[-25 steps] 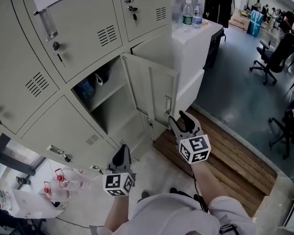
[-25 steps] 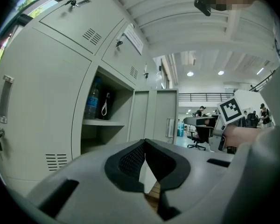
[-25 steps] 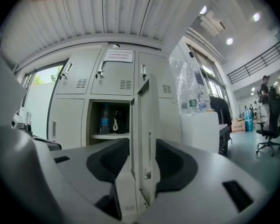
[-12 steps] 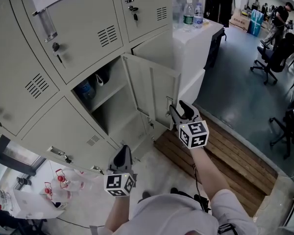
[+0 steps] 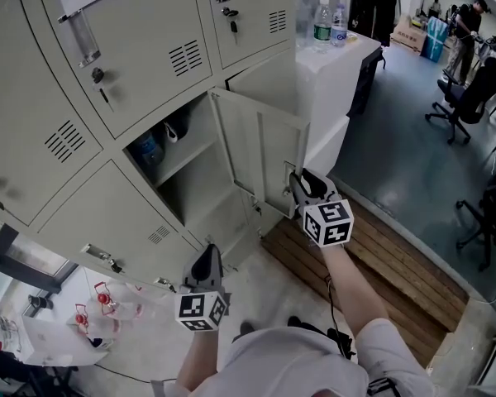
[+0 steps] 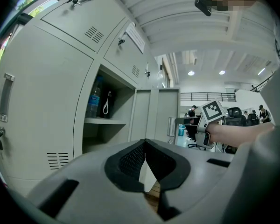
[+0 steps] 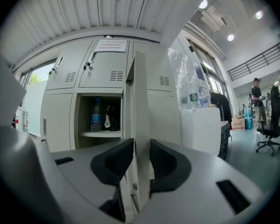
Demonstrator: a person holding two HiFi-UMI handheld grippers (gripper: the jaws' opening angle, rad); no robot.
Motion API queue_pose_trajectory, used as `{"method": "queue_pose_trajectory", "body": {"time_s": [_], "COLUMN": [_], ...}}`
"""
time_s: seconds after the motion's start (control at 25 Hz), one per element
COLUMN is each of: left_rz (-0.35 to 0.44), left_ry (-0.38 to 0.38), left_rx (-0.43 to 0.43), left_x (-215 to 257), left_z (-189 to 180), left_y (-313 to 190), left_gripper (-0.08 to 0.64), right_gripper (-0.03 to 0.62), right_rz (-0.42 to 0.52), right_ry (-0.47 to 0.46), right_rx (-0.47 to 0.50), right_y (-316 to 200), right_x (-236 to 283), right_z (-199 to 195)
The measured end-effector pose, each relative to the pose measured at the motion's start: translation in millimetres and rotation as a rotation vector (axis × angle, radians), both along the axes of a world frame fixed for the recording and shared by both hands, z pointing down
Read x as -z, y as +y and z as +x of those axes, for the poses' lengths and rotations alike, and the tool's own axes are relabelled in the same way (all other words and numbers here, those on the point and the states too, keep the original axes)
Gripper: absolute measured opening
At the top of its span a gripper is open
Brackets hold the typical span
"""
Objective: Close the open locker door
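Head view, locker door [image 5: 260, 151] swung out from lockers [image 5: 132, 48], right gripper [image 5: 302, 180] at its free edge, left gripper [image 5: 205, 253] lower, left gripper view, jaws together (nothing between), right gripper view, jaws just closing, pads pressing the door edge.

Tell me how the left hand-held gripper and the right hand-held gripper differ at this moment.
1. The grey left hand-held gripper has its jaws together with nothing between them. The grey right hand-held gripper has just been closing its jaws, which now press the edge of the open pale grey metal locker door.
2. The left one hangs low, apart from the lockers. The right one is up at the door.
Both share the same grey two-jaw build.
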State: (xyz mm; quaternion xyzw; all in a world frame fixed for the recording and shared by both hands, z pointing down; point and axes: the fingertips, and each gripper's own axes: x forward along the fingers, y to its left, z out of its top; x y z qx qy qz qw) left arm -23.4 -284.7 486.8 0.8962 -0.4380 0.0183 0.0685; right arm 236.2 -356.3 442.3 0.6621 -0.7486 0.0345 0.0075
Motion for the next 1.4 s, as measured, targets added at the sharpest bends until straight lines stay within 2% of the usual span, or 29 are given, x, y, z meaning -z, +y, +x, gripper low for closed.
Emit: {"method": "queue_pose_trajectory", "body": {"time_s": [0.48,1.12,1.4], "left_rz": [0.010,0.023,0.025], "left_ry": [-0.001,-0.006,-0.007], "left_rx": [0.018,0.108,0.138], "left_x": [2.8,8.2,8.8], "left_z": [-7.0,-48.8,-62.4], "left_y": [5.2,12.3,13.8], "left_gripper": [0.008,0.008,0.008], "right_gripper": [0.094,0.092,0.095], "right_rz": [-0.003,0.001,0.006], "right_ry": [0.009,0.037,0.021], "right_rx": [0.048,0.164,0.230], "right_y": [15.2,29.4,33.9], "right_x": [-0.4,1.5,1.4], "right_z": [-25.4,-82.4,-113.2]}}
